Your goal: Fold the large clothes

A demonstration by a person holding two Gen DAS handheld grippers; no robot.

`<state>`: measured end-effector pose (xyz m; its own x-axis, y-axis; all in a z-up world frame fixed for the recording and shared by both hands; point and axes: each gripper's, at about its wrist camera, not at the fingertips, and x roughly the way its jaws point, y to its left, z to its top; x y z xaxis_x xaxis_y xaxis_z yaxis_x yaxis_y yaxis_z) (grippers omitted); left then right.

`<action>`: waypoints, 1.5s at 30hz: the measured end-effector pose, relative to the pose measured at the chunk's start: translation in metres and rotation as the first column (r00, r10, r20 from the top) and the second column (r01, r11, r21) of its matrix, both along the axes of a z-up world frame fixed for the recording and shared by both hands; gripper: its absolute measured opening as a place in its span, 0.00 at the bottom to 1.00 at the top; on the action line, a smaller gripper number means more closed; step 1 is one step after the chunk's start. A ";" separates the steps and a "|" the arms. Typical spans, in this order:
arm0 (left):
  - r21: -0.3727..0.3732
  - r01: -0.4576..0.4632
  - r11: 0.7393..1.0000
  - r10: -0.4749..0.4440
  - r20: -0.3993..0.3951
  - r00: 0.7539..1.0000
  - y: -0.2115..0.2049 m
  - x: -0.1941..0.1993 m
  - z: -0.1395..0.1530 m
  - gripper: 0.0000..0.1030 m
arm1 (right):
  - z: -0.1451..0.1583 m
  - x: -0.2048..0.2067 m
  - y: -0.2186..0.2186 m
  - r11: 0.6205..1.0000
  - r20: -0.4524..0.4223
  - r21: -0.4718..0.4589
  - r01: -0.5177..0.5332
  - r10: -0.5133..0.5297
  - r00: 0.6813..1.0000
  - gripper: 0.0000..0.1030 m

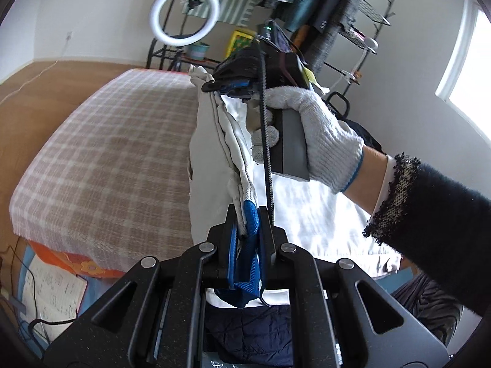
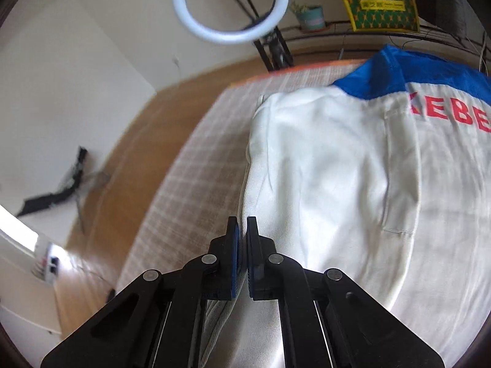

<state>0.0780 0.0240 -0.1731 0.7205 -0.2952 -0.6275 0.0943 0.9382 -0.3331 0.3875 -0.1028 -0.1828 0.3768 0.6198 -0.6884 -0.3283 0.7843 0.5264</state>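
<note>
White jacket [image 2: 337, 184] edge pinched betw. both closed jaws, L gripper [image 1: 247, 224] & R gripper [image 2: 242, 230], above plaid bed [image 1: 107, 141].

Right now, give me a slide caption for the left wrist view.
Left gripper and right gripper pinch the white jacket above the checked bed.

On the white work jacket with the blue collar [image 2: 353, 159], which lies on the bed, I can read big red letters "KEBE"; the word is cut by the edge of the right wrist view. The yellow and green patterned package [image 2: 379, 3] on the black wire shelf has small yellow characters in its middle, too blurred to read. The open notebook [image 1: 50, 291] shows handwriting, not legible.
</note>
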 end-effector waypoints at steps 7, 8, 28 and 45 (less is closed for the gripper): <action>0.057 0.105 0.993 -0.105 0.003 0.994 -0.045 0.000 0.002 0.09 | -0.012 -0.016 -0.091 0.957 -0.036 0.219 0.190 -0.187 0.982 0.03; 0.070 0.129 0.989 -0.130 -0.002 0.992 -0.054 0.000 0.001 0.09 | -0.016 -0.017 -0.100 0.950 -0.047 0.233 0.210 -0.205 0.978 0.03; 0.127 0.302 0.945 -0.283 -0.142 0.948 -0.131 0.018 -0.041 0.09 | -0.065 0.014 -0.178 0.944 -0.159 0.045 0.328 -0.317 0.935 0.02; 0.042 0.399 0.916 -0.397 -0.037 0.917 -0.060 -0.053 0.004 0.22 | 0.019 -0.094 -0.223 0.987 -0.004 0.037 0.155 -0.154 0.988 0.18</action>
<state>0.0249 -0.0363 -0.1690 0.5324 -0.5232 -0.6654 0.4550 0.8398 -0.2963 0.2931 -0.3259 -0.1636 0.4690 0.5790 -0.6669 -0.2039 0.8057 0.5561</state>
